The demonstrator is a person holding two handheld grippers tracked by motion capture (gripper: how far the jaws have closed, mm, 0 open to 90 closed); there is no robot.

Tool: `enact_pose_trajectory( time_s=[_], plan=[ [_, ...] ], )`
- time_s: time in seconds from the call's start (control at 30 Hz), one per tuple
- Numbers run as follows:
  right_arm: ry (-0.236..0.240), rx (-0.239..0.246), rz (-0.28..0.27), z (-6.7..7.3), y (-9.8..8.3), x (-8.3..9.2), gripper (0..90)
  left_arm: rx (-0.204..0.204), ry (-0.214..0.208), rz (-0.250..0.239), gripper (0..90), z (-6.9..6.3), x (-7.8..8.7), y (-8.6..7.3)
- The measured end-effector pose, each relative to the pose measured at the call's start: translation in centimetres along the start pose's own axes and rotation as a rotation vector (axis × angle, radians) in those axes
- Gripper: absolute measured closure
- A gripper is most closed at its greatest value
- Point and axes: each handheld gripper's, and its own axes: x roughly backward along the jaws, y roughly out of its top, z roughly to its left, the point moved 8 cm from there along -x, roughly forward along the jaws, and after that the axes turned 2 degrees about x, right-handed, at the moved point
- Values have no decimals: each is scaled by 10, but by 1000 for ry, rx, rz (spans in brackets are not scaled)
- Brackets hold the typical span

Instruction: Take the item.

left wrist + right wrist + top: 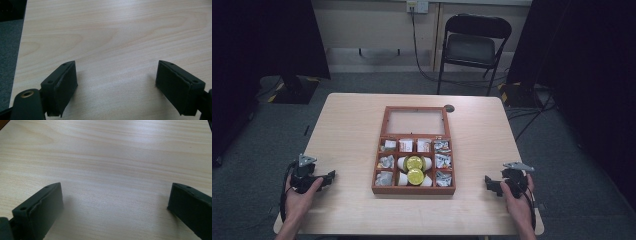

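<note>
A wooden compartment box (413,190) sits at the table's middle with its glass lid (414,121) laid open behind it. Its cells hold small packets, and the middle column holds two white pots with yellow lids (415,169). My left gripper (330,176) rests low at the table's front left, held by a hand, jaws wide apart with bare wood between them (116,82). My right gripper (488,183) sits at the front right, also open over bare tabletop (115,205). Both point inward toward the box and stand well apart from it.
The light wooden table (347,125) has free surface on both sides of the box. A small dark disc (449,108) lies near the far edge. A black folding chair (472,47) stands behind the table. Dark curtains hang at both sides.
</note>
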Motion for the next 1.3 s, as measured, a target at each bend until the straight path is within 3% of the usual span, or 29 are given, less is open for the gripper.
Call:
enact_pose_trajectory(
  time_s=[0.13,0.33,0.6,0.77,1.0,1.2,1.3],
  plan=[
    [0,0,0,0,0,0,0,6,-22,-6,186,-3,2,2],
    [0,0,0,0,0,0,0,11,-55,-65,188,-6,10,9],
    [0,0,0,0,0,0,0,-9,-52,-70,186,-7,13,10],
    [0,0,0,0,0,0,0,-24,-63,-109,190,-13,19,15],
    [0,0,0,0,0,0,0,-27,-104,-111,194,-19,22,17],
    [0,0,0,0,0,0,0,-37,-128,-141,194,-25,27,22],
    [0,0,0,0,0,0,0,-25,-160,-161,194,-30,31,25]
  ],
)
